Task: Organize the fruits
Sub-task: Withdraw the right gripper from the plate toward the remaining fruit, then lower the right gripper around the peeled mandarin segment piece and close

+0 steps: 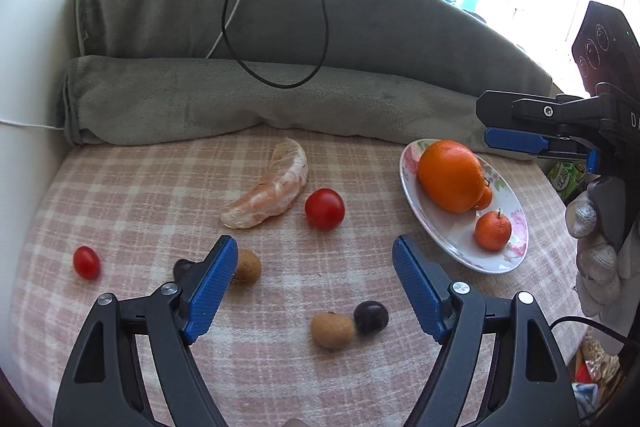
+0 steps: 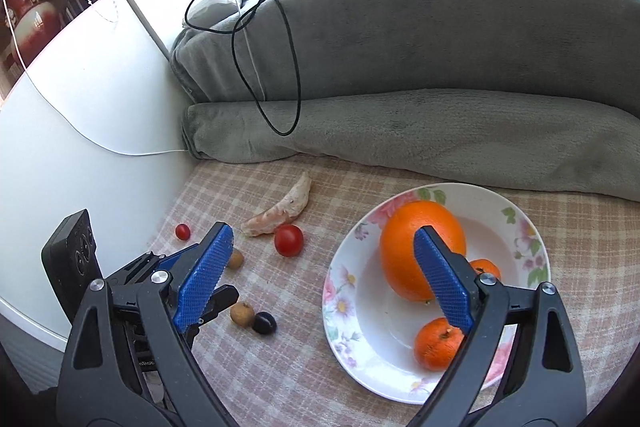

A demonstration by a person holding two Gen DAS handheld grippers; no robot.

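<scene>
Nearest the left wrist camera, the left gripper (image 1: pixel 314 251) hangs over the checked cloth (image 1: pixel 140 187) with its jaws spread wide and nothing between the blue pads. Just under and ahead of it lie a brown longan (image 1: pixel 332 330) touching a dark grape (image 1: pixel 371 316), a second longan (image 1: pixel 246 266) beside the left pad, and another dark fruit (image 1: pixel 182 267) partly hidden behind that pad. A small cherry tomato (image 1: pixel 86 262) sits off to the left, a larger tomato (image 1: pixel 324 208) near the middle, and a peeled pomelo segment (image 1: pixel 272 187) just beyond it. The right gripper (image 2: pixel 324 239) also stands released and empty, poised above the flowered plate (image 2: pixel 516 223), which holds a large orange (image 2: pixel 404 247) and two small tangerines, one in front (image 2: pixel 434 343), one tucked behind (image 2: pixel 486 267). Farther back, a folded grey blanket (image 1: pixel 240 99) borders the cloth, with a black cable (image 1: pixel 276 7) looped over it.
</scene>
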